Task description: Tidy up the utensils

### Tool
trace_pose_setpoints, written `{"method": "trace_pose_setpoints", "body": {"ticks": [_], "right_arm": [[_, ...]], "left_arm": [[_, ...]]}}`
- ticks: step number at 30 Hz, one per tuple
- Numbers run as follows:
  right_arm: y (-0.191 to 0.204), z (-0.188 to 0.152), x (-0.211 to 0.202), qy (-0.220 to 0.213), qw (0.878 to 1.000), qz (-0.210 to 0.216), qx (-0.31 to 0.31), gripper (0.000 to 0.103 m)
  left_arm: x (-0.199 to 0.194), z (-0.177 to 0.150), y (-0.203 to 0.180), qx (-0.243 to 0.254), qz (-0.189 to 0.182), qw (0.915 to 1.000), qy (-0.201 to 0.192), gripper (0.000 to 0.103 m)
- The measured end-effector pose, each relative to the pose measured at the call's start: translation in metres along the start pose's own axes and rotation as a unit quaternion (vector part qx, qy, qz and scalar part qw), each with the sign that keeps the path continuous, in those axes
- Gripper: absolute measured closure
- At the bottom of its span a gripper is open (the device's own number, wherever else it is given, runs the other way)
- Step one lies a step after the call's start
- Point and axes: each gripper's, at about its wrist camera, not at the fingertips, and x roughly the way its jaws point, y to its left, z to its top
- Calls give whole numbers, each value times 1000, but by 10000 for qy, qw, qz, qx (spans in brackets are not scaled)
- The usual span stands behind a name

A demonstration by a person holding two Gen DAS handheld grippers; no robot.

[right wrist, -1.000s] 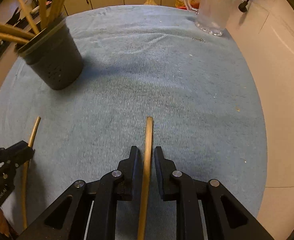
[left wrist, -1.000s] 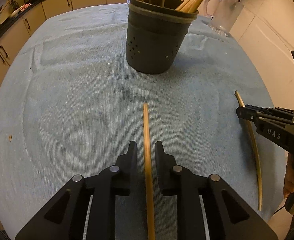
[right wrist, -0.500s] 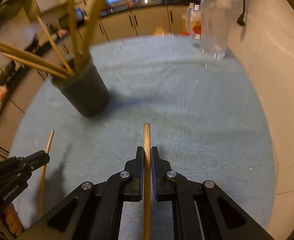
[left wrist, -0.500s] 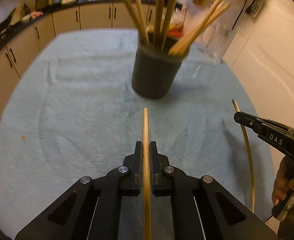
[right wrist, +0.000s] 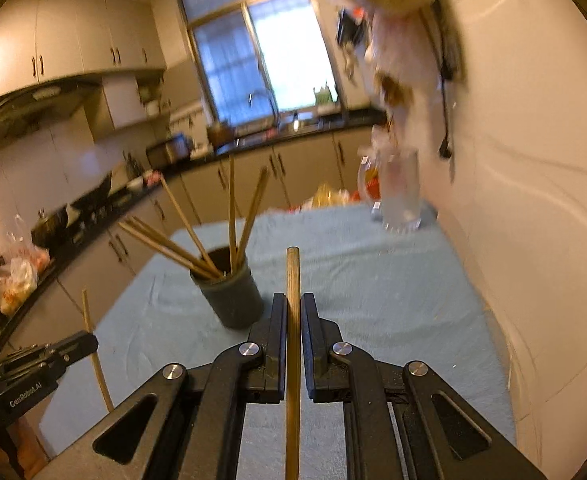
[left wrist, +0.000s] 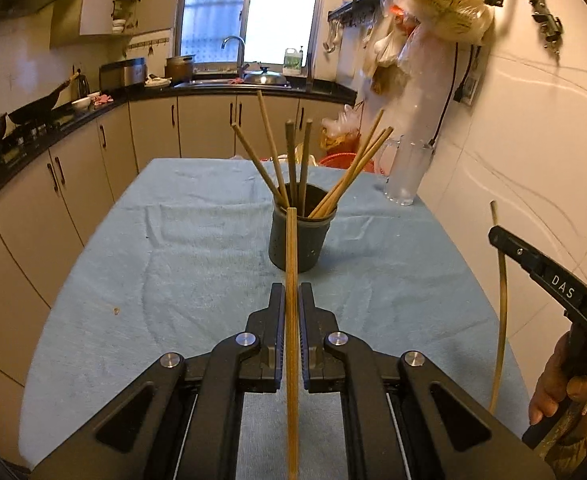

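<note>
My left gripper (left wrist: 292,300) is shut on a wooden chopstick (left wrist: 291,272) that runs straight ahead between its pads, lifted off the cloth. Its tip lines up with the dark perforated holder (left wrist: 300,240), which stands in the middle of the table with several chopsticks leaning in it. My right gripper (right wrist: 292,310) is shut on a second chopstick (right wrist: 292,280), also raised. In the right wrist view the holder (right wrist: 232,300) sits ahead and to the left. Each view shows the other gripper with its chopstick: the right gripper (left wrist: 501,238) at the edge, the left gripper (right wrist: 87,340) low left.
A blue-grey towel (left wrist: 197,240) covers the table. A clear glass jug (left wrist: 407,172) stands at the far right corner near the white tiled wall (left wrist: 533,160). Kitchen cabinets and a dark counter (left wrist: 93,120) run along the left and back. Bags hang on the wall above the jug.
Both grippers closed on their chopsticks and lifted them off the towel. Both views tilted upward, so the holder now sits lower and the kitchen beyond appears.
</note>
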Motion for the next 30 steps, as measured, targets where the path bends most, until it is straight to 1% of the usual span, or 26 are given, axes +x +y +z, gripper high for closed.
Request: {"method": "trace_pose_setpoints", "body": {"ticks": [2,5,11,19,30], "right_arm": [[6,-6,-13,-241,9996,-110,-61,96],[8,-11,-27,-396,9991,-128,-30,96],[5,-19,-39,-362,9993,-29,128,96],[8,-27,-48,-294,9995,72,75,96],[19,-32,-47,-178,9997,167,-29,96]], "left_arm": [[-9,-4,0,8,11,10000,-27,97],[-18,-8,-3,101,131,9998,-114,97],[-32,-13,-7,188,341,9989,-250,97],[-45,-19,-4,214,591,9975,-314,96],[-49,-22,6,51,609,9976,-324,96]]}}
